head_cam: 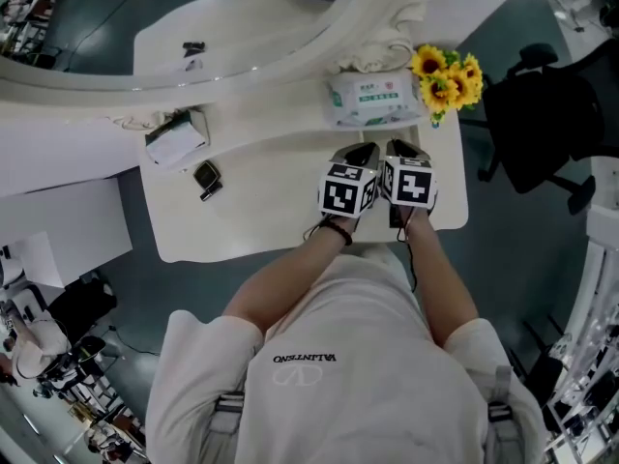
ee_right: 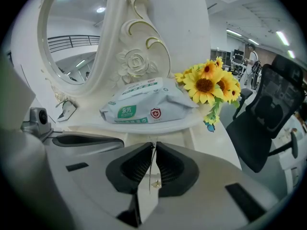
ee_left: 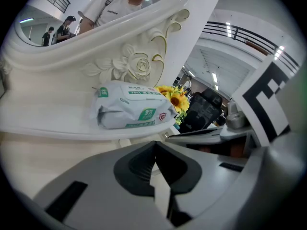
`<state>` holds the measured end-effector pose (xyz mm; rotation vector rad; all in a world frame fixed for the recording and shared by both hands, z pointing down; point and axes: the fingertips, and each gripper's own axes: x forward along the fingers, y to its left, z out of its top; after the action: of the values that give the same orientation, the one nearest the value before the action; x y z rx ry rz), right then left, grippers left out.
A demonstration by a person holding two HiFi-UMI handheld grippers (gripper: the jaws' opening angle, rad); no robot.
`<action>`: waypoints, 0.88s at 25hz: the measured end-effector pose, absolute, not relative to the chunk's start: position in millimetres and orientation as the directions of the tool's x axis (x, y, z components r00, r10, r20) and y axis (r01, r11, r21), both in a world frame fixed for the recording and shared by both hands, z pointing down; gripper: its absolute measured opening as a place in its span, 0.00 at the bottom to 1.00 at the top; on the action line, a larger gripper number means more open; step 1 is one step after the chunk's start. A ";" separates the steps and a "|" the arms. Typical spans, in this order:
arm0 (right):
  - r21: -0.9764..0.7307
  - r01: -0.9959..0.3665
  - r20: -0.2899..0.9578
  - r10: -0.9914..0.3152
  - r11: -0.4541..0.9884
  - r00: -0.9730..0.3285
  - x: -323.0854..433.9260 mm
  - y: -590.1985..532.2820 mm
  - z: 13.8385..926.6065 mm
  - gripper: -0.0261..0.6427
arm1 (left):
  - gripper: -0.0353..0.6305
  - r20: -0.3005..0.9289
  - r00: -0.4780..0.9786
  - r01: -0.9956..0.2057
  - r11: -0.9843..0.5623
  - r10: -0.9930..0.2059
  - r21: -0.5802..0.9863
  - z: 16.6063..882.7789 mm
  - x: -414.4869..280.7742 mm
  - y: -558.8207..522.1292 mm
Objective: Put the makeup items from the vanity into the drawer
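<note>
Both grippers hover side by side over the right part of the white vanity top [head_cam: 261, 211]. My left gripper [head_cam: 361, 153] has its jaws meeting at the tips [ee_left: 154, 147], with nothing between them. My right gripper [head_cam: 406, 150] is also shut [ee_right: 154, 145]; a thin strand with a small glinting bit shows along the seam, and I cannot tell what it is. A small black makeup case [head_cam: 206, 179] lies at the left of the top. Behind it a white box [head_cam: 176, 140] leans on the shelf, seen small in the right gripper view [ee_right: 65, 110]. No drawer is in view.
A pack of wet wipes [head_cam: 372, 99] lies on the raised shelf straight ahead of both grippers [ee_left: 132, 110] [ee_right: 146, 104]. Sunflowers [head_cam: 447, 77] stand at its right. The carved oval mirror frame [head_cam: 290, 37] rises behind. A black office chair [head_cam: 542, 129] is right of the vanity.
</note>
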<state>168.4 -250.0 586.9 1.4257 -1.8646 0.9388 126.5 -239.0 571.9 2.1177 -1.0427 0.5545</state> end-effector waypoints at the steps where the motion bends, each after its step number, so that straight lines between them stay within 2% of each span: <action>1: -0.172 -0.970 0.805 -0.543 0.173 -0.240 167.4 -250.6 586.9 0.11 | 0.05 0.631 0.585 -0.809 -0.428 -0.510 0.403 571.1 126.0 -239.3; 22: -0.176 -0.968 0.817 -0.522 0.178 -0.245 163.7 -257.2 595.4 0.11 | 0.05 0.614 0.576 -0.817 -0.399 -0.540 0.415 567.0 115.0 -241.6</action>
<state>163.7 -257.2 595.4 1.4015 -1.8538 0.9511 115.0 -241.6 567.0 2.1011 -1.0780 0.5042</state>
